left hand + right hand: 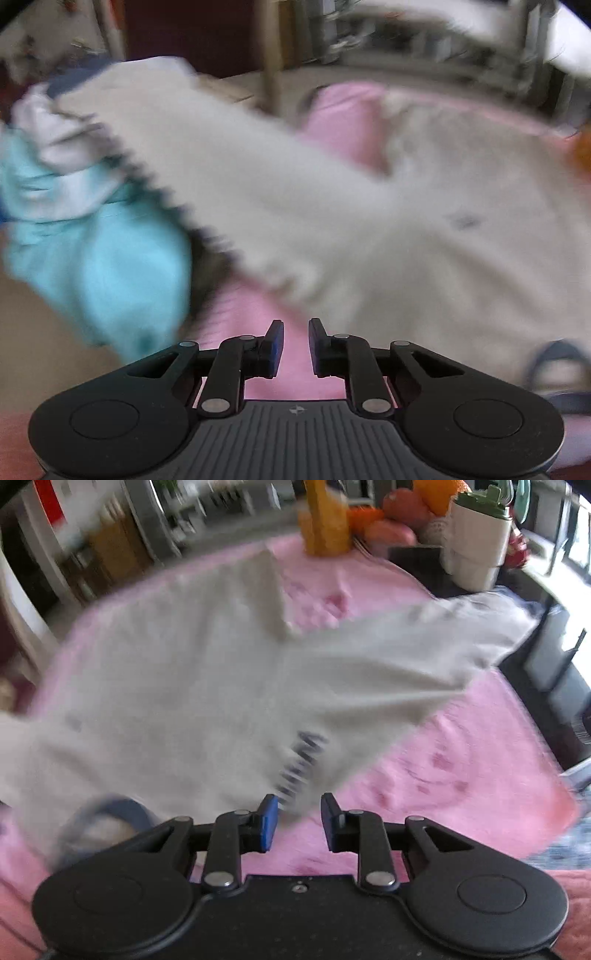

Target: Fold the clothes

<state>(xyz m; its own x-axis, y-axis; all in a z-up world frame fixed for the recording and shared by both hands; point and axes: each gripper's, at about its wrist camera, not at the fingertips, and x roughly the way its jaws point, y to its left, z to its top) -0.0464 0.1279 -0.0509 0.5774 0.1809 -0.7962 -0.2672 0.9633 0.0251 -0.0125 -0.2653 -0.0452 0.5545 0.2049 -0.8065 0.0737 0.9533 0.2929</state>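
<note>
A white T-shirt [406, 221] lies spread on the pink cloth [240, 306], one sleeve reaching to the upper left. Its navy collar [561, 354] sits at the near right. My left gripper [296, 341] hovers low over bare pink cloth just short of the shirt, its jaws a narrow gap apart and empty. In the right wrist view the same shirt [184, 683] shows a dark print [303, 760], with its collar [107, 812] at the near left. My right gripper [298, 814] is at the shirt's near edge, jaws slightly apart, pads not pressing on the fabric. Both views are blurred.
A turquoise garment [103, 266] and a pale one [62, 147] are heaped at the left. At the far end stand a yellow object [325, 520], fruit [406, 502] and a white container with a green lid [476, 539]. A dark chair [554, 653] is off the table's right edge.
</note>
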